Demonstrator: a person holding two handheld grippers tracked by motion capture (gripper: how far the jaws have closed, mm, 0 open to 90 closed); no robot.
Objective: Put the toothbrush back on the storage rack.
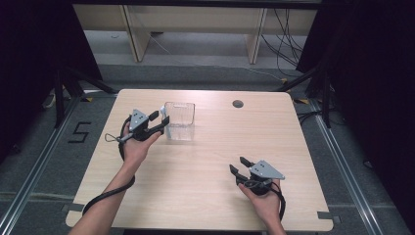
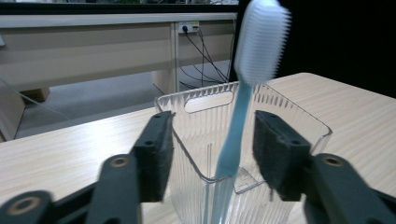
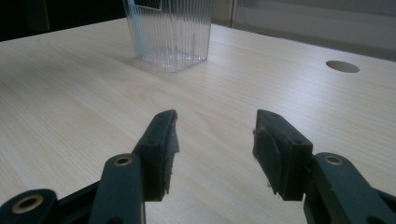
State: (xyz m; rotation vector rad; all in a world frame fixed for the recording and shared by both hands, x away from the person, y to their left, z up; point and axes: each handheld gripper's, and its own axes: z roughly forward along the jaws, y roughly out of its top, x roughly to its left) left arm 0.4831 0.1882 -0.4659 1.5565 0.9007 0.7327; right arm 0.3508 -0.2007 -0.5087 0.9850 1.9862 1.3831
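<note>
A clear ribbed plastic container [image 1: 182, 125] stands upright on the far left part of the wooden table [image 1: 205, 166]. A light-blue toothbrush [image 2: 235, 135] with a white bristle head stands tilted inside it, head up and above the rim. My left gripper [image 1: 160, 120] is at the container's near-left corner; in the left gripper view [image 2: 215, 154] its jaws are open on either side of the toothbrush handle, with neither pad touching it. My right gripper [image 1: 238, 165] rests low over the near right of the table, open and empty [image 3: 215, 140], pointing toward the container [image 3: 170, 32].
A round cable hole [image 1: 238, 104] lies in the tabletop at the far right of centre, also seen in the right gripper view as a cable hole [image 3: 342, 66]. Beyond the table are light wooden desk legs and floor cables. Dark curtains flank both sides.
</note>
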